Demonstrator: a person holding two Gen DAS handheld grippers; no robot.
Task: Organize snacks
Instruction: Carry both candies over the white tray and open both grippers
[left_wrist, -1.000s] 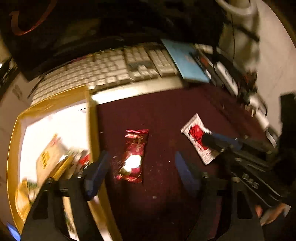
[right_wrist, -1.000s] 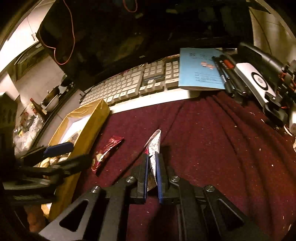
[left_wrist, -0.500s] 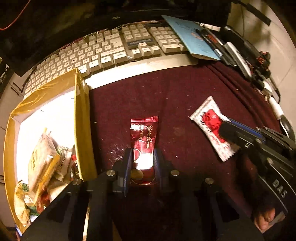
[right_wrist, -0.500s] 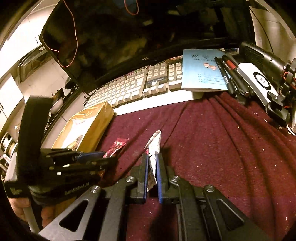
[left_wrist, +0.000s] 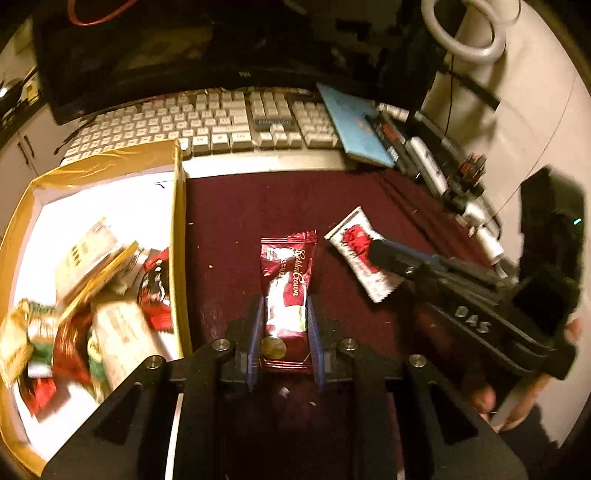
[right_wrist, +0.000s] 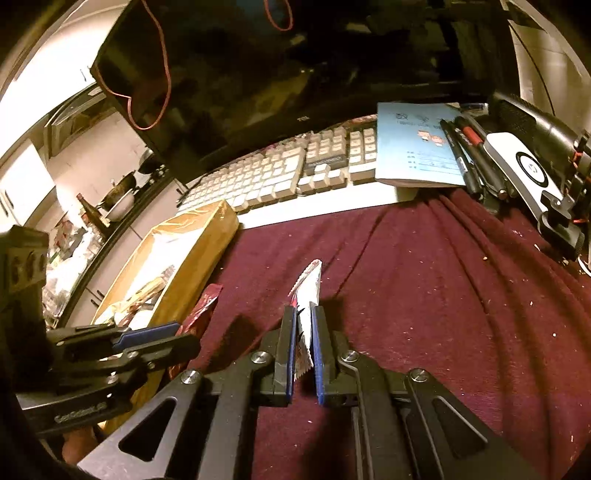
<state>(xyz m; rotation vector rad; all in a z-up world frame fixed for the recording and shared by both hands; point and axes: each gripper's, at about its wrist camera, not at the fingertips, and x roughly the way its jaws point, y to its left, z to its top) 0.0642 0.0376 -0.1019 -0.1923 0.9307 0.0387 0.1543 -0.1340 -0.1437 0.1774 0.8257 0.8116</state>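
My left gripper (left_wrist: 284, 301) is shut on the lower half of a dark red snack packet (left_wrist: 290, 266), which sticks out forward over the maroon cloth (left_wrist: 258, 206). The right wrist view shows this gripper (right_wrist: 162, 332) with the red packet (right_wrist: 205, 306) beside the gold box. My right gripper (right_wrist: 303, 314) is shut on a white-and-red snack packet (right_wrist: 308, 288), held on edge just above the cloth. From the left wrist view that right gripper (left_wrist: 376, 251) covers part of the white packet (left_wrist: 351, 236). A gold box (left_wrist: 179, 221) with a white inside holds several snacks (left_wrist: 110, 295).
A pale keyboard (left_wrist: 221, 125) lies behind the cloth under a dark monitor (right_wrist: 295, 66). A blue booklet (right_wrist: 413, 147), pens (right_wrist: 469, 155) and black devices (right_wrist: 535, 173) crowd the back right. A hand (left_wrist: 517, 406) holds the right gripper's handle.
My left gripper's jaws closed around the dark red packet, then it shifted with the packet so the box looks nearer. The right gripper kept still with the white packet.
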